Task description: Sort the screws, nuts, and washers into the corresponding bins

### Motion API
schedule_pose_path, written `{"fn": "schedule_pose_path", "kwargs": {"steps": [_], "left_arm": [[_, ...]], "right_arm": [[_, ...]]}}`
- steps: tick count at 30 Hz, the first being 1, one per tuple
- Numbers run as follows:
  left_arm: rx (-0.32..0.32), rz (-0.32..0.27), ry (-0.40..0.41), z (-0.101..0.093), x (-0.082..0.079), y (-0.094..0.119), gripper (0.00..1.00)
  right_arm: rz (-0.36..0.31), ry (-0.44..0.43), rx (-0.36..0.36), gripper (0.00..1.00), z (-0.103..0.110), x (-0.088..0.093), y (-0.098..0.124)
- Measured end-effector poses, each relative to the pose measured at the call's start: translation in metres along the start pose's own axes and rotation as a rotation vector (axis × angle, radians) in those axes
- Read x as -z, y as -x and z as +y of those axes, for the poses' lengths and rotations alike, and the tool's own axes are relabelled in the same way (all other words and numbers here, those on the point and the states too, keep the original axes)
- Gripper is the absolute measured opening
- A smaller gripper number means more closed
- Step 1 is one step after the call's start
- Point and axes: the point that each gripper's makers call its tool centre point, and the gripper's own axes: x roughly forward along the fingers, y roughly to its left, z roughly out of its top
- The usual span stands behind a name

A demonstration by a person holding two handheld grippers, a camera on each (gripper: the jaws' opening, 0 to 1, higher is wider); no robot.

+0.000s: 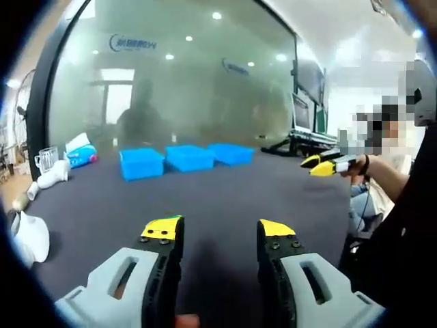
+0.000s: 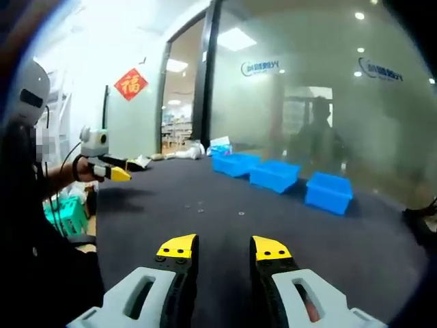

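Screws/washers: few small bits loose on dark table, well short of three blue bins. Left gripper and right gripper: jaws parted, nothing held.

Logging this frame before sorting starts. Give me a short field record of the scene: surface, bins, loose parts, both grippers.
surface: dark table, against a frosted glass wall
bins: three blue bins in a row at the far edge near the glass; contents not visible
loose parts: a few small fasteners scattered on the table short of the bins; too small to tell types
left gripper: open, holds nothing, above the table
right gripper: open, holds nothing, above the table
clutter: white items and a clear cup at the table's far left
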Motion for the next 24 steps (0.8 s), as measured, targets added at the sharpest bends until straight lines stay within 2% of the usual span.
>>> {"fn": "schedule_pose_path", "kwargs": {"steps": [7, 13, 24], "left_arm": [[0.009, 0.018, -0.012, 0.0, 0.0, 0.002, 0.42], [0.002, 0.028, -0.003, 0.001, 0.003, 0.002, 0.42], [-0.019, 0.044, -0.016, 0.005, 0.003, 0.008, 0.42]], "right_arm": [[0.055, 0.044, -0.035, 0.27, -0.002, 0.004, -0.001], [0.072, 0.068, -0.057, 0.28, -0.005, -0.003, -0.004], [0.179, 0.17, -0.125, 0.28, -0.011, -0.002, -0.016]]}}
